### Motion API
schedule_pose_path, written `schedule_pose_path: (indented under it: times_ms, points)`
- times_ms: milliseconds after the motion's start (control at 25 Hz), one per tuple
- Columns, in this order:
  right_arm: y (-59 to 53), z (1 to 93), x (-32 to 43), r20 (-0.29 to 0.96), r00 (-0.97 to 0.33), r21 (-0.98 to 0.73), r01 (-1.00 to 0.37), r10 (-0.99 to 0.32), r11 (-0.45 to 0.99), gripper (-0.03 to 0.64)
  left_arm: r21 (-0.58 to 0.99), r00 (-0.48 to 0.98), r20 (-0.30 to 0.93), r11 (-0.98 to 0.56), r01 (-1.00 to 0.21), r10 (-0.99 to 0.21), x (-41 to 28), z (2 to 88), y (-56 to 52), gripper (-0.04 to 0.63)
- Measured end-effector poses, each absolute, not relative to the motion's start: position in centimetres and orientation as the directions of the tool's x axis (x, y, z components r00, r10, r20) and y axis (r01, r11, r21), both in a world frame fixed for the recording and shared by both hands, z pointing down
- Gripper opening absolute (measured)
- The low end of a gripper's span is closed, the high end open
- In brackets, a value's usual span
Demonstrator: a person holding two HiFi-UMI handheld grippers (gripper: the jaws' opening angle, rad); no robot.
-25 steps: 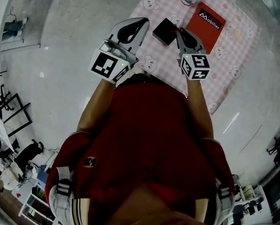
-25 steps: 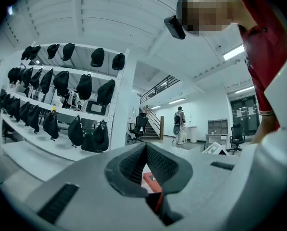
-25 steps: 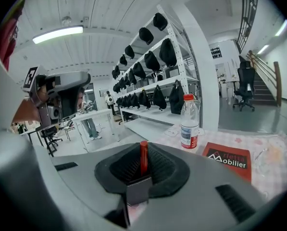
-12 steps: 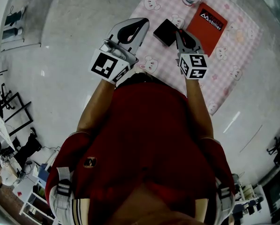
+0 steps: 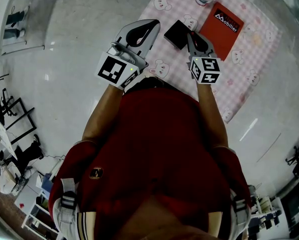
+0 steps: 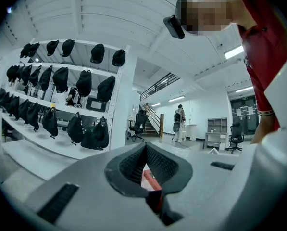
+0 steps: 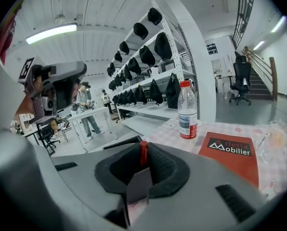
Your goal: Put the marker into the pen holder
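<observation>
Both my forearms (image 5: pixel 103 109) reach forward: right hand-held gripper (image 5: pixel 191 35) pinches the red marker (image 7: pixel 143 154) by the pen holder (image 5: pixel 176 34); left hand-held gripper (image 5: pixel 150 24) is pressed together, empty.

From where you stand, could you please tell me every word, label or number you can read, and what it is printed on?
"Mobilier": white letters beside a triangle logo, on a black panel on the red booklet.
A smaller line above it on the same panel: too blurred to read for sure.
Label on the water bottle: too small to read.
Nothing else in these views can be read.
</observation>
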State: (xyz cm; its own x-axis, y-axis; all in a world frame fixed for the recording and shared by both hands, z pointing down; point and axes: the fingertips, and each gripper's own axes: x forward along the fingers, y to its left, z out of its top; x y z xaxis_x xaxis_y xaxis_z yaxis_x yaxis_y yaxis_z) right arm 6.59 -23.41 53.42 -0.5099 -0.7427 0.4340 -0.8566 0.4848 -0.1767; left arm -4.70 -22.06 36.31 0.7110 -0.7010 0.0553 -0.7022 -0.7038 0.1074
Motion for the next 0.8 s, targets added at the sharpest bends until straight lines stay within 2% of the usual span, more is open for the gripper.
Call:
schedule_pose_path:
  times_ms: [480,800]
  points:
    - [-23.6,53.48,6.77,0.444,-0.478,-0.13,-0.871,-0.758,0.473,0.053,0.108,0.714,0.063,-0.707,-0.699,-0.697,-4.63,36.43,-21.77,0.008]
    - [-23.39,53.14,6.98,0.433,-0.486,-0.136,-0.868,-0.759,0.478,0.104,0.106,0.723,0.059,-0.715,-0.691,-0.689,-4.23,36.36,-21.61,0.008]
